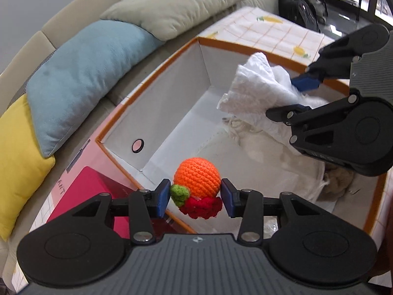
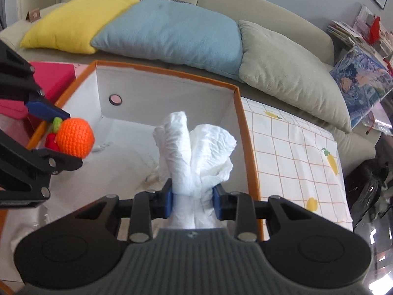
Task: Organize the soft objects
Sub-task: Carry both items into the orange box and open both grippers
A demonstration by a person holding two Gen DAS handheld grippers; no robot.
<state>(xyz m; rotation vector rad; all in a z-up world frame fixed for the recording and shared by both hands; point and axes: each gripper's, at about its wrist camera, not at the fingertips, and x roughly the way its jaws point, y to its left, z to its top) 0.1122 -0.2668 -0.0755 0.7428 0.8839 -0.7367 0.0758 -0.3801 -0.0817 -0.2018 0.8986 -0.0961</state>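
My left gripper (image 1: 195, 198) is shut on a crocheted orange ball with green and red knitted bits (image 1: 197, 177), held over the near edge of an orange-rimmed white storage box (image 1: 152, 113). It also shows in the right wrist view (image 2: 76, 138). My right gripper (image 2: 193, 200) is shut on a crumpled white cloth (image 2: 194, 152), held above the box's inside. In the left wrist view the right gripper (image 1: 292, 98) and cloth (image 1: 258, 86) are at the right, over the box. Pale fabric items (image 1: 260, 145) lie on the box floor.
A sofa holds a yellow cushion (image 2: 73, 22), a blue cushion (image 2: 172, 34) and a beige cushion (image 2: 289, 68) behind the box. A pink-red flat box (image 1: 83, 196) lies left of the box. A lemon-print checked cloth (image 2: 294, 147) covers the surface to the right.
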